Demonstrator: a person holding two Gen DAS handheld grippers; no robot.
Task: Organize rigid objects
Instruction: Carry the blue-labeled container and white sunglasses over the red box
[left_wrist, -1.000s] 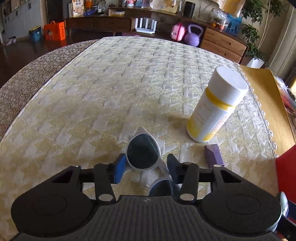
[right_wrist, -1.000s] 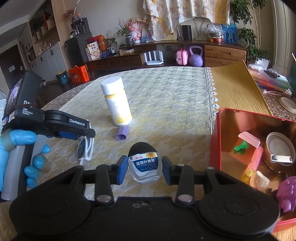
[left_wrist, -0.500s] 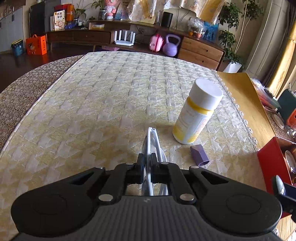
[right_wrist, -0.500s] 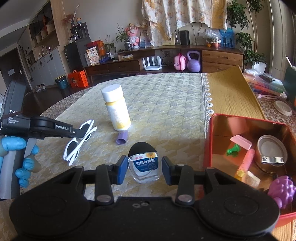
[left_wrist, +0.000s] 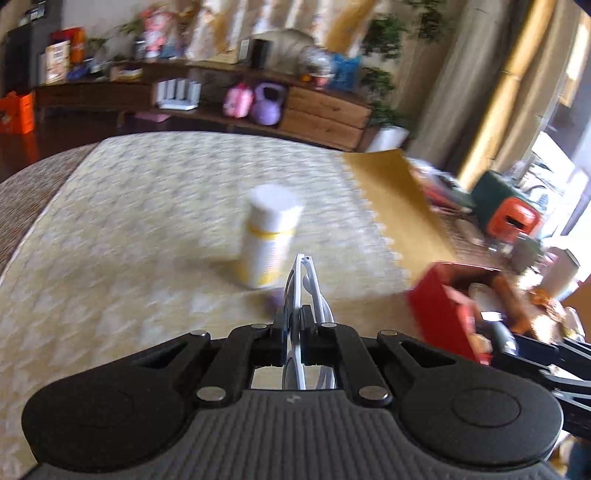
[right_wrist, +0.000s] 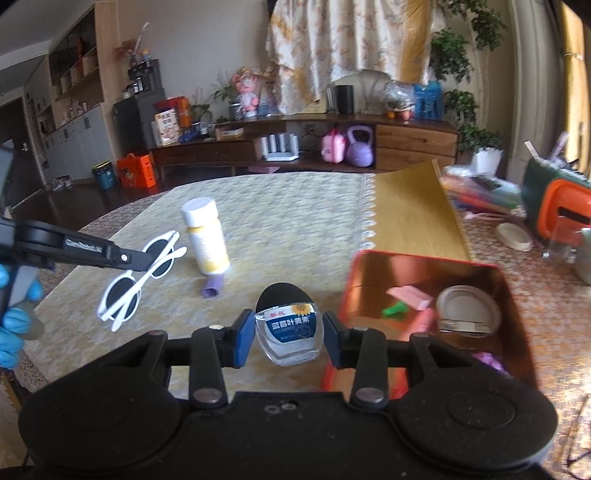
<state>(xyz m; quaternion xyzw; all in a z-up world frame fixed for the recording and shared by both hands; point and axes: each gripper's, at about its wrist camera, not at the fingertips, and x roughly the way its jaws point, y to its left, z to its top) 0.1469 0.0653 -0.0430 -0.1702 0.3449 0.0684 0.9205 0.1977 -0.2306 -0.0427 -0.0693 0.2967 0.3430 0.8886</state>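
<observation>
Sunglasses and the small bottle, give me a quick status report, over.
Left gripper shut on white sunglasses, clear of the table. Right gripper holds the small bottle. Red tin open, path unobstructed.

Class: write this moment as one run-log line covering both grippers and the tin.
left gripper: shut on white sunglasses, off the cloth | right gripper: holds small clear bottle | red tin: open, partly filled

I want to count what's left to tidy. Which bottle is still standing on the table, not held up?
The tall white bottle with the yellow band stands on the tablecloth. The small clear bottle with the black cap and blue label sits between the right gripper's fingers.
</observation>
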